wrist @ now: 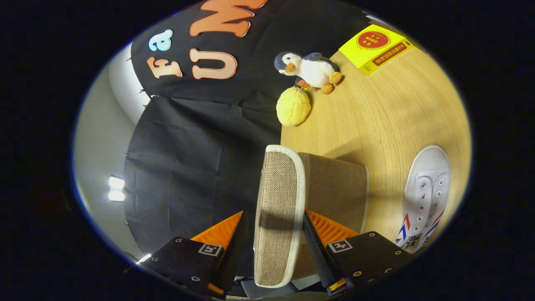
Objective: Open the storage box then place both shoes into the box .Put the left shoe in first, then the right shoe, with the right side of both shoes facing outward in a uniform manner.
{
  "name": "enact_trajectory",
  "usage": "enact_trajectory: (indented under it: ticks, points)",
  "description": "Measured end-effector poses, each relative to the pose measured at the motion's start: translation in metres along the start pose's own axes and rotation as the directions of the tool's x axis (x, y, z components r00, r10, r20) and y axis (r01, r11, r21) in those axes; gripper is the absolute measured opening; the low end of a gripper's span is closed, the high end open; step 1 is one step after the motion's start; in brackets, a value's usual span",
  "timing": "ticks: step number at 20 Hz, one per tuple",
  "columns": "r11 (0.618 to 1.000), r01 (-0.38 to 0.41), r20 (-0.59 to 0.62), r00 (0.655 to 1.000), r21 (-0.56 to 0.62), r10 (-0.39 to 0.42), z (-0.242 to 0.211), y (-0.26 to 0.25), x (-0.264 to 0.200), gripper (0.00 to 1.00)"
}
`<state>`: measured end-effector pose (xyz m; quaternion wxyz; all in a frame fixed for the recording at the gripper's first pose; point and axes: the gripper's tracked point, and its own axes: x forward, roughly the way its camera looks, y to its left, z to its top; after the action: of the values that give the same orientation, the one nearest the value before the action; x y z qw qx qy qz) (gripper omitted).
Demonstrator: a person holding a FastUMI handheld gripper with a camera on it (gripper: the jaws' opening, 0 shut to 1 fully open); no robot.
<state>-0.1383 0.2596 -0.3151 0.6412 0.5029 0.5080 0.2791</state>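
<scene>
While the view is rolled sideways, so that the desk [388, 121] runs up one side and the booth's black cloth wall [196, 167] fills the other, the claw [273, 234] is seen straddling the lid [278, 209] of the storage box [334, 188]. The lid is a woven, tan fabric panel with a pale trim, and it is seen edge-on, lifted away from the box body and standing between the two fingers. One finger [234, 238] lies on the cloth-wall side of the lid with a narrow gap visible to it; the other finger [317, 246] sits close against the lid's box side. Whether both fingers are pressing on the lid cannot be told, so the claw's hold is left undecided, though the fingers are set apart by about the lid's thickness. The box body, brown fabric with a light rim, is seen just behind the lid, resting on the wooden desk. A white shoe [426, 196] with lace eyelets and red and blue stripes on its side is lying on the desk beside the box, apart from it. Beyond the fingers, a yellow round bun-shaped toy [293, 106] is seen at the desk's edge, with a plush penguin [309, 69] touching or just beside it. A yellow book [374, 48] with a red disc on it lies farther off on the desk.
</scene>
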Motion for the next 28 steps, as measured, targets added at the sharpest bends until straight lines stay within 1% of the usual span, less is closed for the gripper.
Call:
enact_trajectory:
  ticks: [2,4,6,8,10,11,12,14,15,18,22,28]
  points:
    - [0.998,-0.009,-0.016,1.000,-0.054,0.008,-0.005,0.016,0.001,0.75]
    - [0.994,-0.045,-0.034,0.999,-0.100,0.042,-0.011,0.038,0.003,0.71]
    - [0.988,-0.066,-0.050,0.997,-0.137,0.059,-0.017,0.056,0.006,0.66]
    - [0.984,-0.088,-0.041,0.996,-0.156,0.082,-0.015,0.077,0.008,0.53]
    - [0.980,-0.090,-0.003,0.996,-0.176,0.091,-0.009,0.098,0.013,0.41]
    - [0.978,-0.091,0.015,0.995,-0.187,0.096,-0.006,0.107,0.016,0.32]
    - [0.976,-0.092,0.026,0.995,-0.197,0.099,-0.003,0.116,0.020,0.28]
    - [0.971,-0.106,0.029,0.993,-0.214,0.115,0.001,0.139,0.030,0.17]
    - [0.967,-0.114,0.026,0.992,-0.226,0.123,0.002,0.147,0.035,0.13]
    - [0.954,-0.108,0.006,0.994,-0.278,0.114,-0.005,0.164,0.058,0.12]
    - [0.947,-0.109,-0.058,0.994,-0.301,0.095,-0.026,0.180,0.099,0.14]
    - [0.934,-0.093,-0.115,0.992,-0.346,0.057,-0.051,0.202,0.159,0.14]
